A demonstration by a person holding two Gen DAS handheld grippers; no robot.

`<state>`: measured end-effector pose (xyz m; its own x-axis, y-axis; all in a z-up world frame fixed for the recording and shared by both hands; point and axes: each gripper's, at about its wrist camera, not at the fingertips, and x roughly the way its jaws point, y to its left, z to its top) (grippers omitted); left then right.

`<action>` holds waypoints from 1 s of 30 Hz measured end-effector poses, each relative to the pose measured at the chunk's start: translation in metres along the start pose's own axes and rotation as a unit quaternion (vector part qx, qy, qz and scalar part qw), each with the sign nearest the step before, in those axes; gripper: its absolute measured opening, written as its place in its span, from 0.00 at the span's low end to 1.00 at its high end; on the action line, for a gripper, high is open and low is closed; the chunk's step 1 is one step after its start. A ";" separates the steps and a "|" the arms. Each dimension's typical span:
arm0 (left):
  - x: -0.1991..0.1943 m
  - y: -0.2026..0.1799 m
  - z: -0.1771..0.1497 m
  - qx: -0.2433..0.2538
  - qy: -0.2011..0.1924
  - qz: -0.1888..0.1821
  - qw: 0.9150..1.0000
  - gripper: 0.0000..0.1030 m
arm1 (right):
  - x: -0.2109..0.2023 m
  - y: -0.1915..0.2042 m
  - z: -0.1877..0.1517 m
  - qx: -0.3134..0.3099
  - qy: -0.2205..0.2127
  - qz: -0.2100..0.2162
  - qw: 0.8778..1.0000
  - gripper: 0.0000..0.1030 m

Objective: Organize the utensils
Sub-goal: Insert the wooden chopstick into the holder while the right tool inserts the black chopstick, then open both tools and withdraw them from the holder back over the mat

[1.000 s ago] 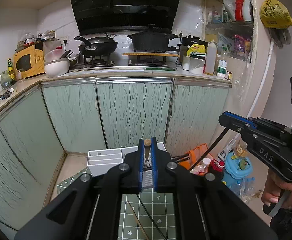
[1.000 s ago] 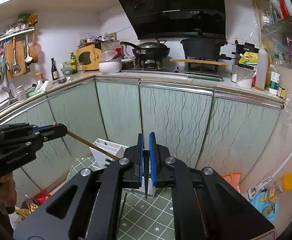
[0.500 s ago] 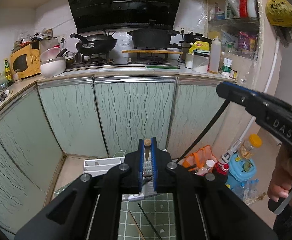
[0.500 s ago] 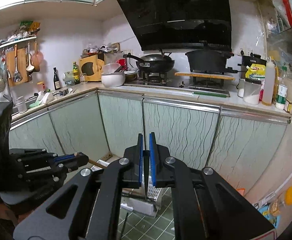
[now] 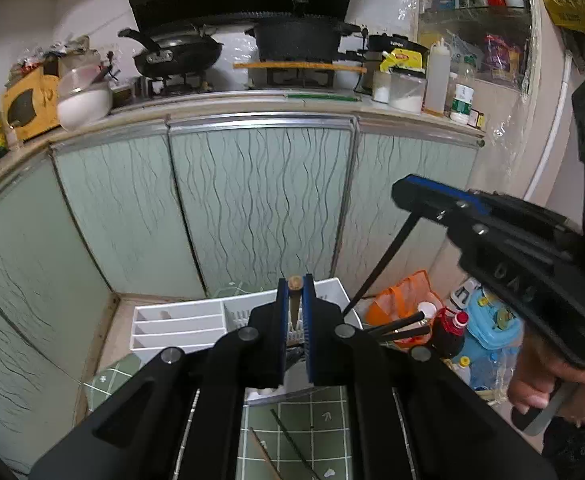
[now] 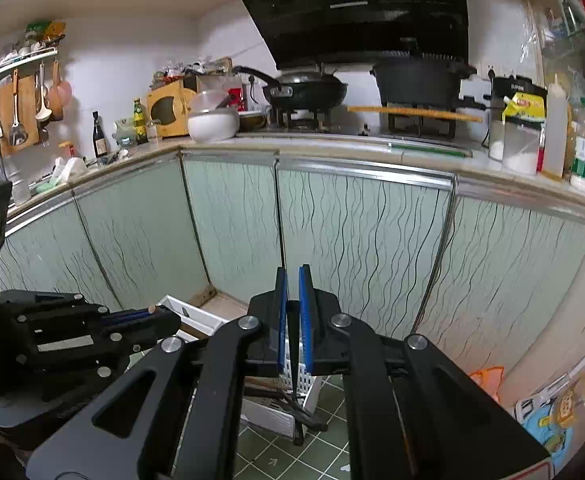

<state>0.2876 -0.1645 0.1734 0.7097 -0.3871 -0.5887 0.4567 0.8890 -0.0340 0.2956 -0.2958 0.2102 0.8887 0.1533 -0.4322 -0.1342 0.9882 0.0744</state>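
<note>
Counter items: upper left of the right wrist view, a yellow appliance [image 6: 168, 110] and a white bowl [image 6: 213, 124] stand on the counter.
Organizer: a white utensil tray [image 5: 176, 326] with slotted compartments sits on the floor at lower centre of the left wrist view, against the pale green cabinet doors [image 5: 260, 204].
Left gripper: the left gripper [image 5: 295, 320] fills the bottom centre of its view, jaws pinching a wooden chopstick [image 5: 294, 282], whose round tip shows between the blue pads above the tray.
Mat: a green tiled mat [image 5: 324, 432] lies below the tray, with two loose sticks [image 5: 288, 444] on it, one brown and one dark.
Right gripper: the right gripper [image 5: 412, 196] enters from the right of the left wrist view, jaws closed on a black chopstick [image 5: 380, 264] that slants down toward the tray's right edge.
Hand: the person's right hand [image 5: 540, 384] grips the handle at lower right.
Clutter: an orange bag [image 5: 396, 300] and a blue toy [image 5: 492, 320] lie right of the tray.
</note>
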 end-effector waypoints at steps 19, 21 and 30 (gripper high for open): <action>0.014 -0.005 -0.018 0.015 0.003 -0.001 1.000 0.74 | 0.007 -0.007 -0.031 0.003 0.028 -0.011 1.000 0.47; 0.003 0.000 -0.018 0.009 -0.026 0.012 1.000 0.94 | 0.001 -0.011 -0.031 0.010 0.022 -0.010 1.000 0.52; -0.016 0.025 -0.023 0.007 -0.024 0.022 0.999 0.96 | -0.020 -0.020 -0.031 0.030 0.013 -0.004 0.999 0.93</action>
<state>0.2753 -0.1309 0.1630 0.7544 -0.3587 -0.5498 0.4316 0.9021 0.0037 0.2669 -0.3182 0.1896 0.8778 0.1469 -0.4560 -0.1004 0.9871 0.1247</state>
